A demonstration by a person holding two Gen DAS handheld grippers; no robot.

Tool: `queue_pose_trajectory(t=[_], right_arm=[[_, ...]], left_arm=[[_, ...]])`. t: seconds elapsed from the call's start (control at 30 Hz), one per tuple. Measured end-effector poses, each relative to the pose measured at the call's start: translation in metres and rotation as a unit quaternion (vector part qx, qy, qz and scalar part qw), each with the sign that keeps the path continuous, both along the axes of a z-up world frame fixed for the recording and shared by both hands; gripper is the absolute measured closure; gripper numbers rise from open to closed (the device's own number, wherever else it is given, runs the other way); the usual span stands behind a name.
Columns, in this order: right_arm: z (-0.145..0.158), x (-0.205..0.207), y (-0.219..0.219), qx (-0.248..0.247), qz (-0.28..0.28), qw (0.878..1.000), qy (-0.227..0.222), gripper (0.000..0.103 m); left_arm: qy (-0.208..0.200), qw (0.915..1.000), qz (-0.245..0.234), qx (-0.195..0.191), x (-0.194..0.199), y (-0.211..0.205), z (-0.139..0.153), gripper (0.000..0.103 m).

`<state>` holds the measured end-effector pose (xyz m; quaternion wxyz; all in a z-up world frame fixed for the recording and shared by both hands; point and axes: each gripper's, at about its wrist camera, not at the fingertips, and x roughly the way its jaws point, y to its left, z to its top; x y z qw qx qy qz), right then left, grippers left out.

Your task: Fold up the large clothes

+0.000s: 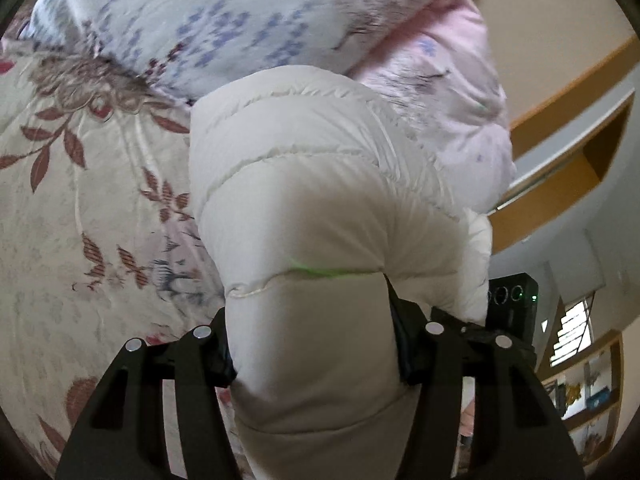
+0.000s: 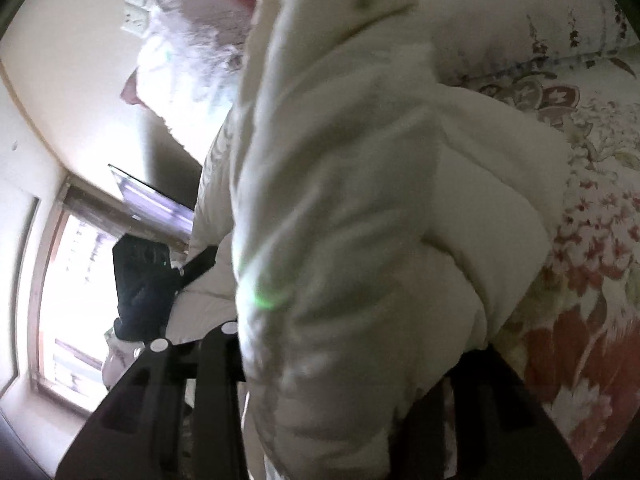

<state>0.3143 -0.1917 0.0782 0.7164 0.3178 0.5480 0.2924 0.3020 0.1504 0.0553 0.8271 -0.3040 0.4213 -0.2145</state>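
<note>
A puffy, quilted white jacket [image 1: 304,184] rises in a thick fold from between the jaws of my left gripper [image 1: 314,346], which is shut on it above a floral bedspread [image 1: 80,208]. In the right wrist view the same jacket [image 2: 360,208] fills the middle, blurred, and my right gripper [image 2: 348,364] is shut on a bunched part of it. The fabric hides the right finger's pad. The other gripper's black body [image 2: 140,280] shows to the left of the jacket.
A blue-flowered pillow [image 1: 192,28] and a pink quilt [image 1: 452,96] lie behind the jacket. A wooden shelf unit [image 1: 576,160] stands on the right. In the right wrist view a bright window [image 2: 68,288] is at the left and the bedspread [image 2: 592,240] spreads right.
</note>
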Motion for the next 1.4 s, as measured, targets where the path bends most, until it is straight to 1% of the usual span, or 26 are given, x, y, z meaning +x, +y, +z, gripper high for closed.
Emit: queue_pose_trajectory(t=[0.03,0.1,0.13,0.2,0.23,0.3,0.33,0.37,0.4,0.43,0.5,0.53,0.6,0.7,0.73,0.8,0.87,0.9,0.97,1.07,1.17,1.27,1.3,1.33,1.37,1.4], right_arm=[[-0.003,0.004,0.001,-0.010,-0.007,1.000,0.007,0.059],[-0.009,0.004,0.000,-0.025,-0.015,0.999,0.018,0.046],[-0.013,0.004,0.002,-0.034,-0.020,0.999,0.026,0.043],[-0.017,0.005,0.001,-0.062,-0.037,0.997,0.039,0.024],[-0.016,0.009,-0.002,-0.082,-0.046,0.995,0.038,0.019],[-0.003,0.002,-0.007,-0.123,-0.064,0.990,0.020,0.017],[0.013,-0.006,-0.012,-0.159,-0.082,0.984,-0.005,0.017],[0.024,-0.012,-0.013,-0.185,-0.098,0.978,-0.025,0.017],[0.044,-0.024,-0.015,-0.233,-0.126,0.962,-0.069,0.018],[0.058,-0.032,-0.014,-0.262,-0.139,0.949,-0.106,0.021],[0.086,-0.058,-0.007,-0.303,-0.141,0.924,-0.187,0.033],[0.091,-0.066,-0.008,-0.304,-0.131,0.921,-0.207,0.037],[0.101,-0.083,0.010,-0.291,-0.092,0.924,-0.231,0.051],[0.095,-0.103,0.026,-0.285,-0.036,0.929,-0.235,0.060],[0.087,-0.105,0.034,-0.296,-0.020,0.927,-0.229,0.060],[0.074,-0.110,0.043,-0.315,-0.006,0.925,-0.212,0.064],[0.053,-0.110,0.047,-0.332,-0.001,0.926,-0.178,0.067],[0.044,-0.107,0.047,-0.338,-0.003,0.926,-0.166,0.067],[0.034,-0.104,0.047,-0.345,-0.009,0.925,-0.157,0.066],[0.022,-0.099,0.046,-0.340,-0.015,0.930,-0.139,0.066],[0.018,-0.097,0.049,-0.349,-0.017,0.927,-0.134,0.066],[0.015,-0.096,0.048,-0.347,-0.017,0.929,-0.129,0.065],[0.017,-0.096,0.044,-0.337,-0.021,0.933,-0.123,0.064],[0.023,-0.100,0.042,-0.329,-0.028,0.936,-0.119,0.060],[0.025,-0.101,0.039,-0.324,-0.032,0.938,-0.119,0.056],[0.032,-0.107,0.035,-0.316,-0.039,0.940,-0.124,0.046]], left_arm=[[0.001,1.0000,0.004,0.003,0.000,0.002,-0.003,0.043],[0.004,0.9997,0.015,0.018,0.001,0.004,-0.009,0.039],[0.005,0.9996,0.017,0.024,-0.001,0.003,-0.008,0.037],[0.004,0.9990,0.023,0.038,-0.005,0.005,-0.008,0.034],[0.001,0.9986,0.025,0.047,-0.007,0.004,-0.004,0.033],[-0.010,0.9970,0.034,0.069,-0.013,0.004,0.006,0.033],[-0.016,0.9962,0.039,0.077,-0.013,0.002,0.013,0.033],[-0.034,0.9933,0.051,0.098,-0.021,0.002,0.023,0.033],[-0.048,0.9901,0.059,0.118,-0.028,0.003,0.030,0.033],[-0.065,0.9859,0.067,0.139,-0.036,0.001,0.039,0.033],[-0.112,0.9734,0.069,0.188,-0.063,-0.008,0.058,0.033],[-0.127,0.9688,0.063,0.203,-0.073,-0.016,0.064,0.033],[-0.152,0.9599,0.040,0.232,-0.094,-0.035,0.073,0.033],[-0.171,0.9458,-0.010,0.276,-0.119,-0.066,0.071,0.032],[-0.170,0.9411,-0.024,0.291,-0.125,-0.075,0.065,0.032],[-0.162,0.9334,-0.039,0.318,-0.126,-0.088,0.053,0.032],[-0.154,0.9297,-0.041,0.332,-0.123,-0.096,0.044,0.031],[-0.151,0.9291,-0.042,0.335,-0.121,-0.098,0.039,0.031],[-0.151,0.9271,-0.039,0.341,-0.119,-0.100,0.033,0.027],[-0.149,0.9223,-0.034,0.355,-0.114,-0.107,0.022,0.023],[-0.152,0.9138,-0.029,0.375,-0.112,-0.115,0.014,0.018],[-0.154,0.9102,-0.020,0.384,-0.113,-0.118,0.014,0.014],[-0.155,0.9101,-0.017,0.384,-0.115,-0.119,0.015,0.013],[-0.157,0.9110,-0.013,0.381,-0.118,-0.119,0.018,0.010],[-0.162,0.9125,-0.007,0.376,-0.124,-0.116,0.022,0.003],[-0.168,0.9125,-0.001,0.373,-0.127,-0.114,0.024,0.001]])
